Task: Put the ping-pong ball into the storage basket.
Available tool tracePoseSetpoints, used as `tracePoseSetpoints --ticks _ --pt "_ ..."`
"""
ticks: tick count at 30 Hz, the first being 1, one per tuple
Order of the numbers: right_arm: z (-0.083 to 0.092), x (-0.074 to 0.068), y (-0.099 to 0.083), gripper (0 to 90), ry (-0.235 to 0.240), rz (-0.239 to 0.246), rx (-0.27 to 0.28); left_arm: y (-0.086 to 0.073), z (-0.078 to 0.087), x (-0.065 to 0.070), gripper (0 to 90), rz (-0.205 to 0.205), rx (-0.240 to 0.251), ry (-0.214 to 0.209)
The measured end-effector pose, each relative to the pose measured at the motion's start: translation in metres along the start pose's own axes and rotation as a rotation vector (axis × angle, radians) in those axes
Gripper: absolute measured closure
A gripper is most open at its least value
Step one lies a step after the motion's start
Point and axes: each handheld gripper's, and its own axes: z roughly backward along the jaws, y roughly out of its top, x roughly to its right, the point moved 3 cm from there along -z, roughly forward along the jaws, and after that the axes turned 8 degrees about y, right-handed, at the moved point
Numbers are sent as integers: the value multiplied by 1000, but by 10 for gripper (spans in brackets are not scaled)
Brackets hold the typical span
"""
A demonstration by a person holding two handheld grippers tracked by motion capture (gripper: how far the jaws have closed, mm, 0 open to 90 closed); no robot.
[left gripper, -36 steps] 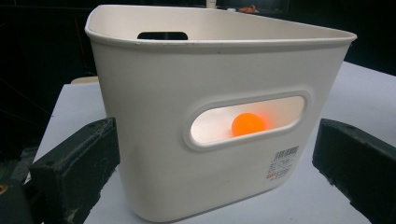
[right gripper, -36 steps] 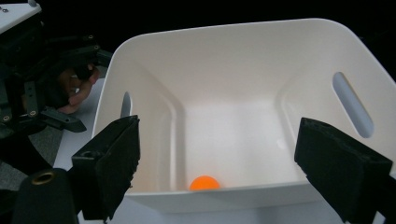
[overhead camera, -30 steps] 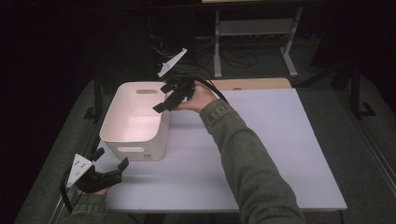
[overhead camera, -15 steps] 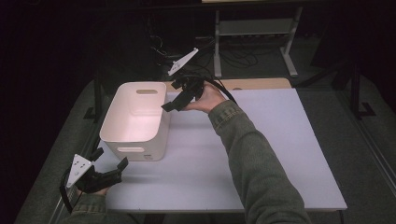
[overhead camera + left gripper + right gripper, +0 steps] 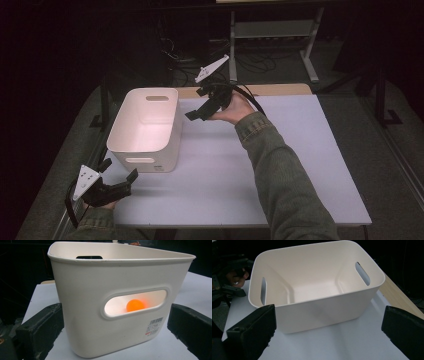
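Orange plastic ball (image 5: 135, 305) already lies inside our white plastic bin (image 5: 145, 127) at the frame's left, glowing through its handle slot. Our right claw (image 5: 200, 106) is spread empty beside it; our left claw (image 5: 117, 175) waits spread.

Olive-green sleeve (image 5: 280, 165); 2 black tools, grey 3-cornered plates, black cables.

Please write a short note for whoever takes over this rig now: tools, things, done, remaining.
Left tool: open, empty, before the white bin's near end.
Right tool: jaws have just been opening, nothing between them, beside the bin's far right corner.
Orange ball: inside the bin, seen through its handle slot.
Done: ball apparently in bin.
Left: probably only withdrawing the hands.
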Motion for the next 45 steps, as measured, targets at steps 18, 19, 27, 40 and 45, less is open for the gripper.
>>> tracePoseSetpoints --ticks 18,19,27,40,45 --pt "23 1 -29 0 -38 -30 46 -1 0 1 1 4 -2 8" --pt "25 1 -31 0 -42 -32 46 -1 0 1 1 5 -3 7" --pt "38 1 -43 0 -58 -45 69 -2 -1 1 1 2 -9 11" --pt "54 -6 -72 0 -119 -76 87 -2 -1 1 1 -6 -10 16" --pt "58 -5 -84 0 -130 -95 96 -2 -1 1 1 -2 -11 16"
